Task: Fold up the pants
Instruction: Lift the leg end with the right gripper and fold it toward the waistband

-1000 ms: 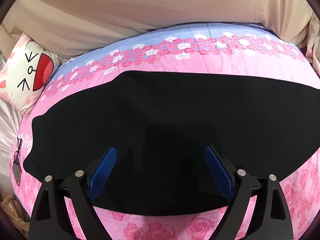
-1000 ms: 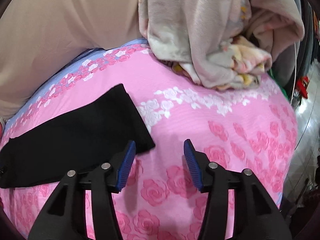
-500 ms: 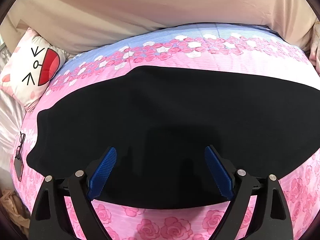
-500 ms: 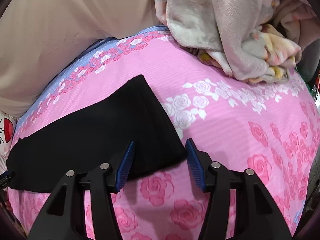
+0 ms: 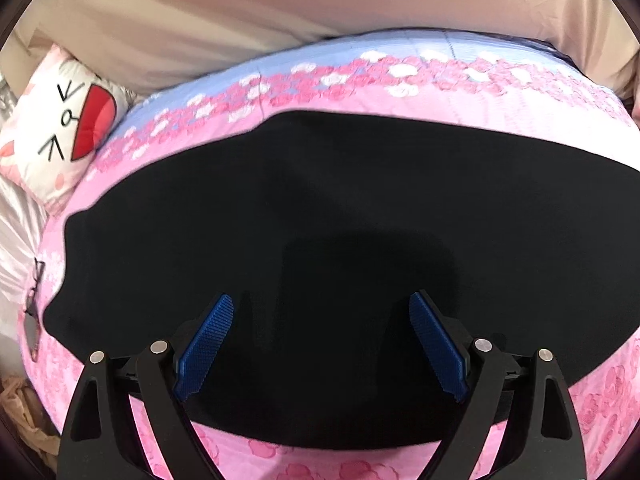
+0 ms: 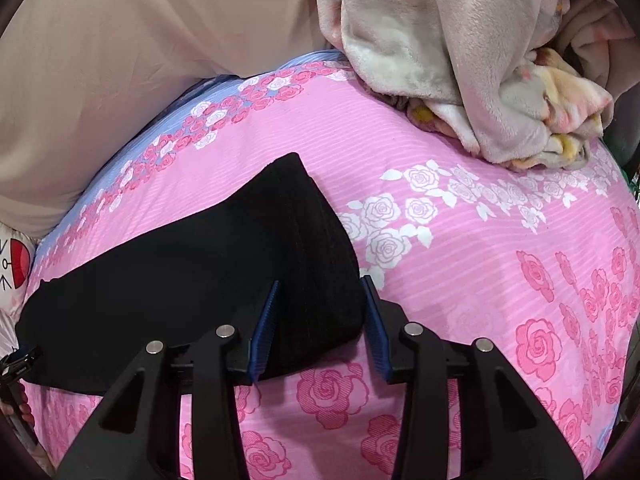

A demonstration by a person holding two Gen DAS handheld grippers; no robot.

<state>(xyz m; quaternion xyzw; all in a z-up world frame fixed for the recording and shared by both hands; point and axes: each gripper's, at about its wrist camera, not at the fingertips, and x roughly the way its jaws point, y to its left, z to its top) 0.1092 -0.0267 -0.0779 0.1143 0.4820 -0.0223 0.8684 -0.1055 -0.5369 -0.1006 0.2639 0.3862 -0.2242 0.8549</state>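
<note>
Black pants [image 5: 340,240] read as matt, soft cloth, soaking up the light, with faint ribbing at the end near the right claw [image 6: 320,320]. The bedspread [image 6: 460,280] is thin printed cotton-like cloth, finely striped, matt. Up top, a plush blanket [image 6: 440,40] looks fuzzy and napped. The pillow [image 5: 52,132] is smooth printed fabric; beside it a sheet [image 5: 16,240] shines like satin. On the left claw [image 5: 320,344], arms are matt black plastic, pads [image 5: 206,344] are ridged blue rubbery material, and screws [image 5: 159,347] gleam like metal.
</note>
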